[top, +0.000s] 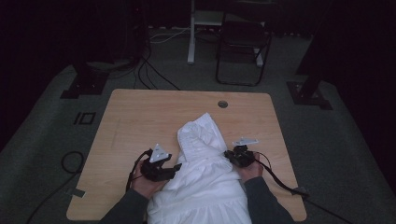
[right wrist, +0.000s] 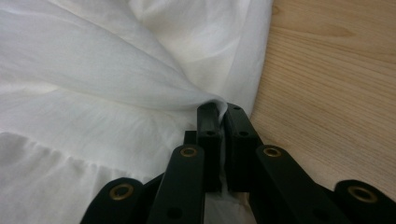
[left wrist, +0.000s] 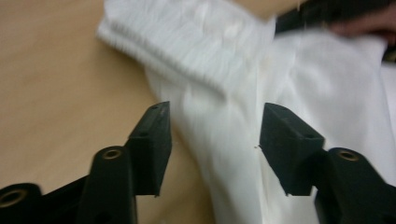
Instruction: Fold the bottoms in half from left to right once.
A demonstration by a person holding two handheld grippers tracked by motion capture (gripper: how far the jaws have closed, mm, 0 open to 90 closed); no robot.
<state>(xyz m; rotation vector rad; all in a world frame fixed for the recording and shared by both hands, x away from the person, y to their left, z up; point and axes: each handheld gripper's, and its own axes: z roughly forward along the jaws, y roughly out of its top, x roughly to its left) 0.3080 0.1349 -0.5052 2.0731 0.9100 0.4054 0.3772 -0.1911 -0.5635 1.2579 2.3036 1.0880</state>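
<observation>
Jaws of the right gripper (right wrist: 223,112) are pinching one white garment (top: 205,172); the left gripper (left wrist: 215,140) is gaping wide, cloth lying between its jaws.

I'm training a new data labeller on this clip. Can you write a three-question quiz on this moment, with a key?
1. True or false: the right gripper is clamped on the white garment.
2. How do the left gripper's jaws stand? A) shut on cloth B) apart, with the garment's edge between them C) apart over bare wood
3. Fill in: the round hole in the wooden table lies beyond the garment's ____ end.

Key
1. True: in the right gripper view the jaws are pressed together with a fold of cloth pinched between them.
2. B: the left gripper view shows a wide gap with white cloth lying in it.
3. Far, seen from the person's side.
</observation>
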